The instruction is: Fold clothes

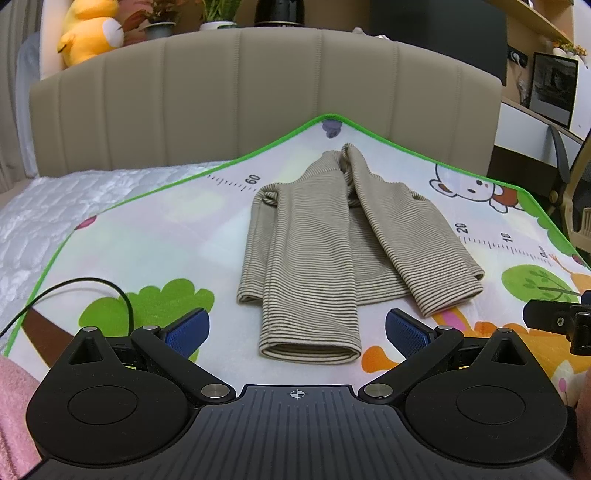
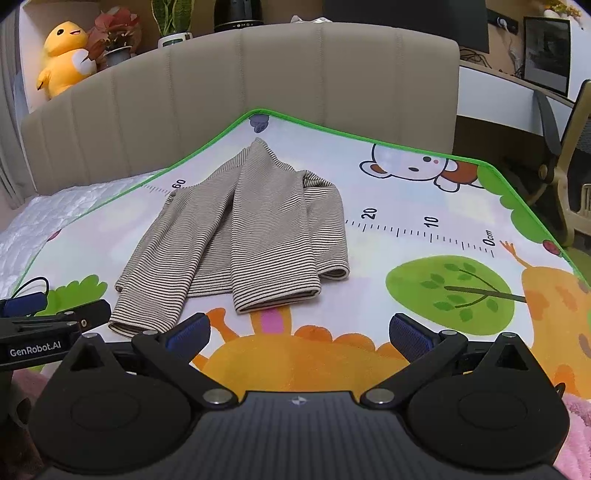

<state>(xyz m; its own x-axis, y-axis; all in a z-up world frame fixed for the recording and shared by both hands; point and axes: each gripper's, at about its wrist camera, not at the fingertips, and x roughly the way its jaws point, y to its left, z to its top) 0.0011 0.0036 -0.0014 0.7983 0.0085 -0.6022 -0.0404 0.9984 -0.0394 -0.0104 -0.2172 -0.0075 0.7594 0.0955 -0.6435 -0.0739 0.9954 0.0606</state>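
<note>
A beige long-sleeved top with thin dark stripes (image 1: 314, 236) is seen in the middle of the left wrist view, laid flat on a colourful children's play mat with a green border (image 1: 129, 236). Both sleeves are folded inward over the body of the top, and their cuffs are pointed toward the lower part of the frame. In the right wrist view the same striped top (image 2: 236, 236) is placed left of the centre, on the mat (image 2: 424, 258), beside the printed ruler marks.

The left gripper (image 1: 297, 330) is shown at the bottom of its frame with the jaws spread wide; nothing is held between the blue pads (image 1: 188, 330). The nearest cuff is found just between and ahead of the pads, but it is not touched by them. The right gripper (image 2: 300, 334) is also opened wide and is kept empty above the orange part of the mat, near the cuffs and apart from them. A part of the left gripper is visible at the left edge of the right wrist view.

The mat is spread on a bed with a white quilted cover (image 1: 44, 218). Behind it, a padded beige headboard (image 1: 258, 92) is seen across the upper half of the frame. A yellow plush toy (image 1: 88, 29) is placed in the upper left corner, beside potted plants (image 1: 155, 18).
</note>
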